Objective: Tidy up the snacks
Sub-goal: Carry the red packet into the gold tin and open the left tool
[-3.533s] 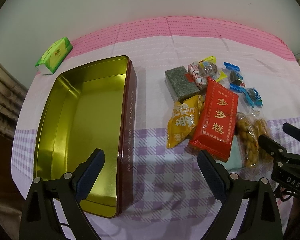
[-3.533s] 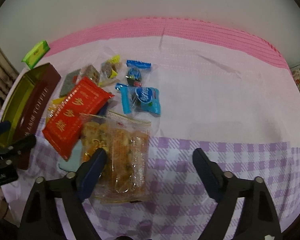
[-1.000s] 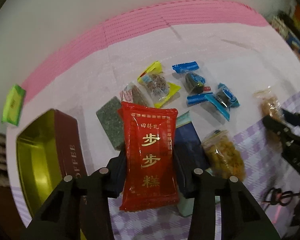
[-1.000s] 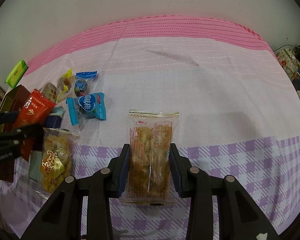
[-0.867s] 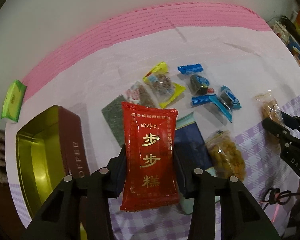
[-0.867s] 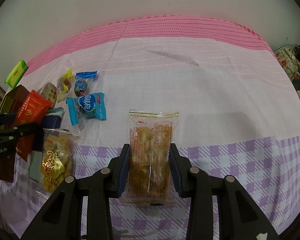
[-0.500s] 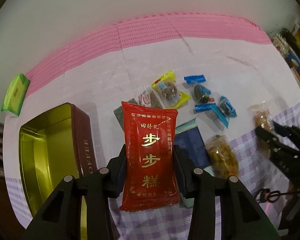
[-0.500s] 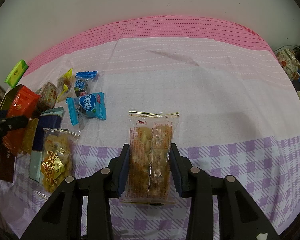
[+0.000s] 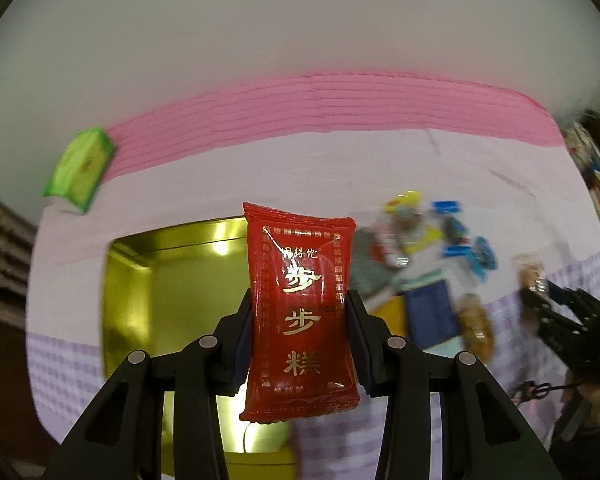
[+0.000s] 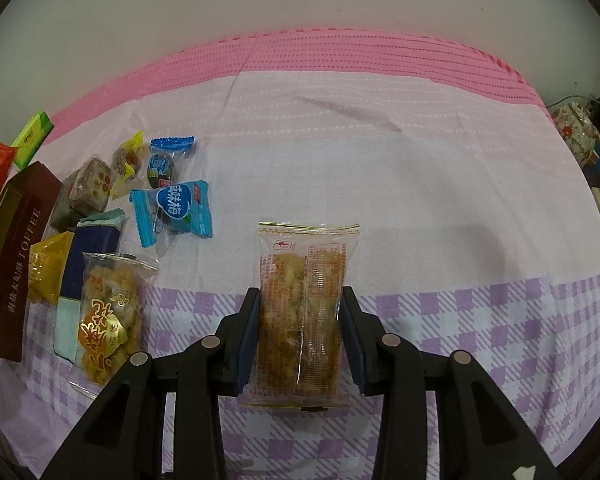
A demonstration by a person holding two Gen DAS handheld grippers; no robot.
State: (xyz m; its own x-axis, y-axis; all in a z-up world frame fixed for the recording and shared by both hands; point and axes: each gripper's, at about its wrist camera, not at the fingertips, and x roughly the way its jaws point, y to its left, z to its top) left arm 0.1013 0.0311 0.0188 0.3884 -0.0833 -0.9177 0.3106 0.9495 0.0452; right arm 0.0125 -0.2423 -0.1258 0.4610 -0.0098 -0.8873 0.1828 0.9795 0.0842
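My left gripper is shut on a red snack packet with gold characters and holds it above the open gold tin. My right gripper is shut on a clear packet of golden crispy snack, held above the purple-checked cloth. The tin shows in the right wrist view as a maroon box at the far left. Loose snacks lie beside it: a clear bag of fried pieces, a dark blue packet, a yellow packet and blue wrapped candies.
A green tissue pack lies at the back left on the pink cloth edge. The right gripper shows at the right of the left wrist view. Clutter sits beyond the table's right edge. A white wall stands behind the table.
My left gripper has swung left with the red packet, from over the snack pile to over the open tin. The right gripper holds still with its packet.
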